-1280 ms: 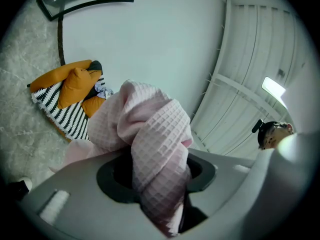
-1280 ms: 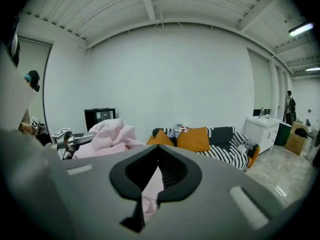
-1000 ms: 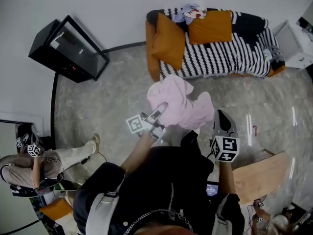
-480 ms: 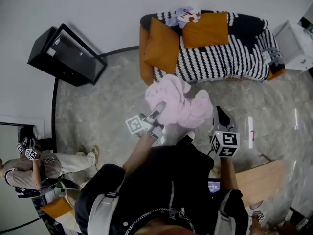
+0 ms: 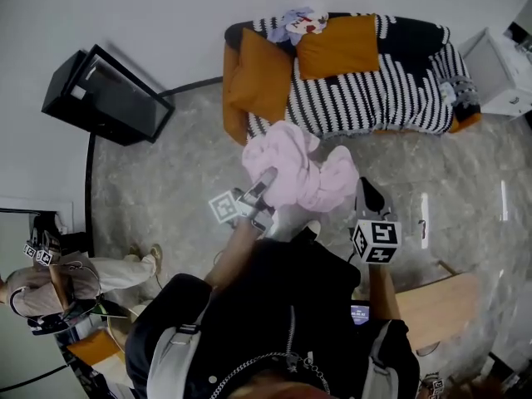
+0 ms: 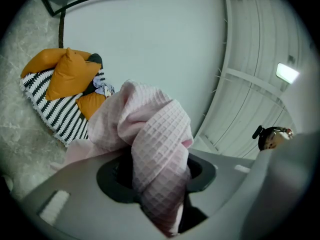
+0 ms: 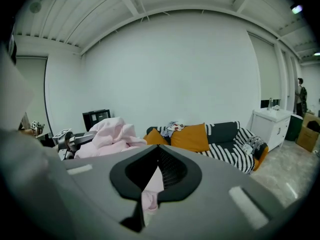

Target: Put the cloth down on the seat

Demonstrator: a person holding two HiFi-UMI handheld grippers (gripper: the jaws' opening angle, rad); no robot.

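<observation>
A pink waffle-weave cloth (image 5: 299,173) hangs bunched between my two grippers, above the floor in front of the sofa. My left gripper (image 5: 268,179) is shut on its left part; the cloth (image 6: 155,159) fills the jaws in the left gripper view. My right gripper (image 5: 359,191) is shut on the right end, and a strip of the cloth (image 7: 150,191) shows pinched in its jaws. The seat is a black-and-white striped sofa (image 5: 374,90) with two orange cushions (image 5: 258,77), also seen as the sofa (image 7: 225,144) ahead in the right gripper view.
A small heap of clothes (image 5: 301,22) lies on the sofa back. A black cabinet (image 5: 104,98) stands at the left wall, a white cabinet (image 5: 499,73) to the sofa's right. A person (image 5: 58,285) sits at the lower left. A wooden board (image 5: 432,310) lies at my right.
The sofa has drawn nearer and shifted left in the head view as I move toward it. Both grippers keep hold of the cloth.
</observation>
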